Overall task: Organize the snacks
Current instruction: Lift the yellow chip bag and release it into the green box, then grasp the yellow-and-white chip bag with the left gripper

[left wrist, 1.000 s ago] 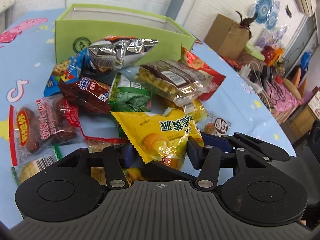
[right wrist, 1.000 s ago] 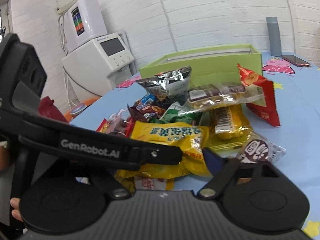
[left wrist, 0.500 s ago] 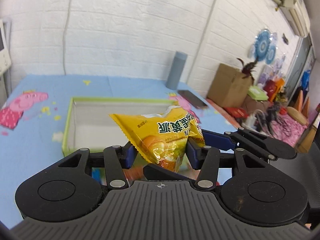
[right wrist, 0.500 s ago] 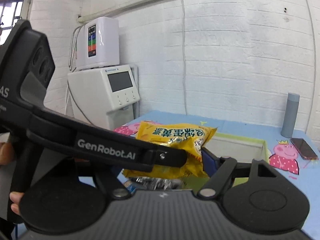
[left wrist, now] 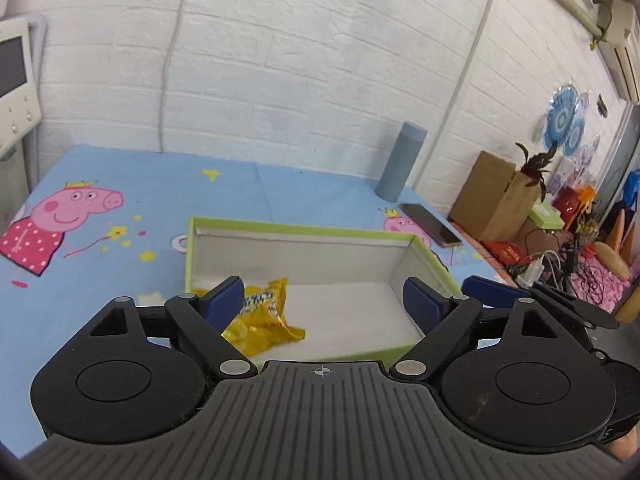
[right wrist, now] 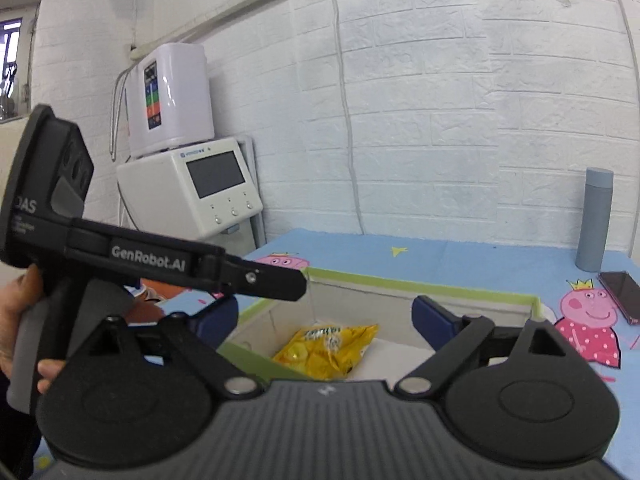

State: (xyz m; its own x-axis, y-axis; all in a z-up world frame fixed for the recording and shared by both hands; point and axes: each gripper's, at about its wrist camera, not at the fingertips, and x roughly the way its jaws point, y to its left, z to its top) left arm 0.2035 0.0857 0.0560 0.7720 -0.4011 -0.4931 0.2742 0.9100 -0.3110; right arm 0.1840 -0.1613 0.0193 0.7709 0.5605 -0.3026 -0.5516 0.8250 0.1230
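Observation:
A yellow snack bag [left wrist: 266, 316] lies loose on the white floor of the green-rimmed box [left wrist: 304, 233], near its front left corner. My left gripper [left wrist: 322, 302] hovers above the box's near edge, its jaws opening wide with nothing pressed between them. In the right wrist view the same yellow snack bag [right wrist: 326, 350] rests inside the box [right wrist: 440, 290]. My right gripper [right wrist: 326, 316] hangs over the box too, jaws opening, free of the bag. The left gripper's black body [right wrist: 192, 268] crosses that view at the left, held by a hand [right wrist: 16, 320].
A grey bottle [left wrist: 402, 166] and a dark phone [left wrist: 430, 230] sit on the blue cartoon tablecloth [left wrist: 100, 200] behind the box. A white appliance [right wrist: 192, 196] stands left of the table. Cardboard boxes and cables clutter the floor at the right [left wrist: 496, 196].
Both grippers lifted the yellow bag from the snack pile, carried it over the green box, then opened. The bag dropped onto the box floor.

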